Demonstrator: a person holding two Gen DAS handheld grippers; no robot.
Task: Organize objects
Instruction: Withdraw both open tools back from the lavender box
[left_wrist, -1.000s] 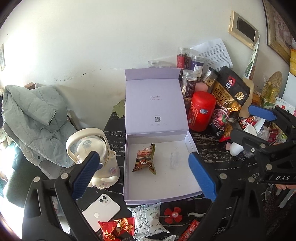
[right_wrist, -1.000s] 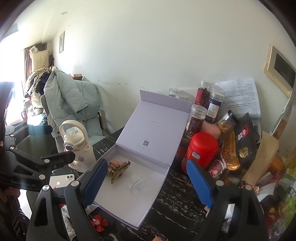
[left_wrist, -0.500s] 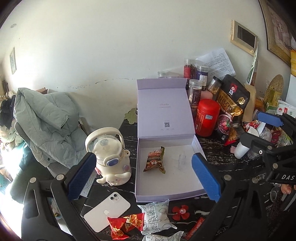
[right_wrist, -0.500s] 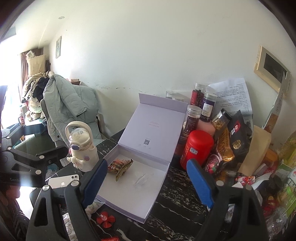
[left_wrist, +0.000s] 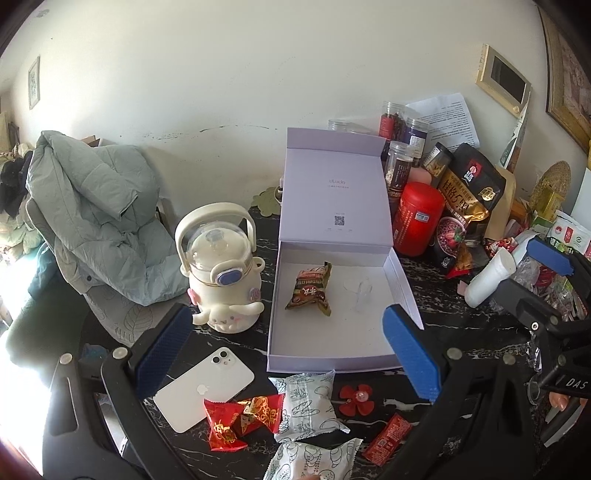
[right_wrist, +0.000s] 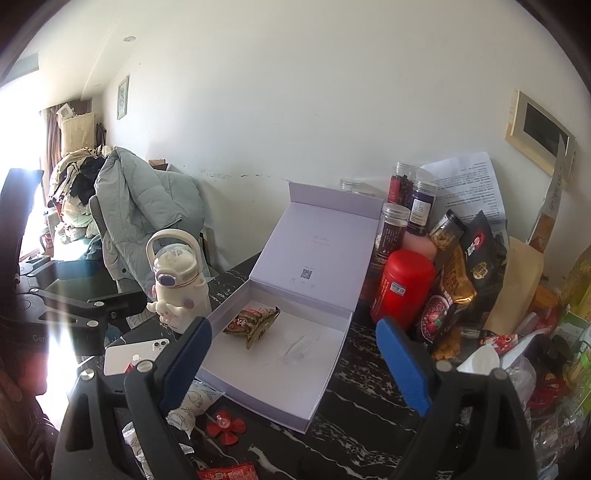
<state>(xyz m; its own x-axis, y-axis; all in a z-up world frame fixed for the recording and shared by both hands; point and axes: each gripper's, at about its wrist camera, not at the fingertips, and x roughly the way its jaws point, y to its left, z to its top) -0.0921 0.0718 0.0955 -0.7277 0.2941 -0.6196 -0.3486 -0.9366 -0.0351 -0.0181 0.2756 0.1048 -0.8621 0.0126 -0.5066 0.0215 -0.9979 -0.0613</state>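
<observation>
An open lavender box (left_wrist: 332, 363) with its lid upright lies on the dark marble table. Inside it are a brown-red snack packet (left_wrist: 310, 290) and a small clear plastic piece (left_wrist: 360, 291). In front of the box lie loose red packets (left_wrist: 240, 417), white packets (left_wrist: 306, 402), a red sachet (left_wrist: 388, 437) and a red paper flower (left_wrist: 356, 397). My left gripper (left_wrist: 288, 350) hangs open above these, short of the box, holding nothing. My right gripper (right_wrist: 295, 363) hovers near the box's front right corner (right_wrist: 303, 424), its jaws opening with nothing between them.
A white phone (left_wrist: 203, 387) and a cream cartoon bottle (left_wrist: 221, 266) sit left of the box. Jars, a red canister (left_wrist: 417, 218) and snack bags crowd the right and back. A green jacket (left_wrist: 99, 221) hangs over a chair at the left.
Both grippers have drawn back from the box, which looks smaller now. More loose packets and the phone have come into the left wrist view.
</observation>
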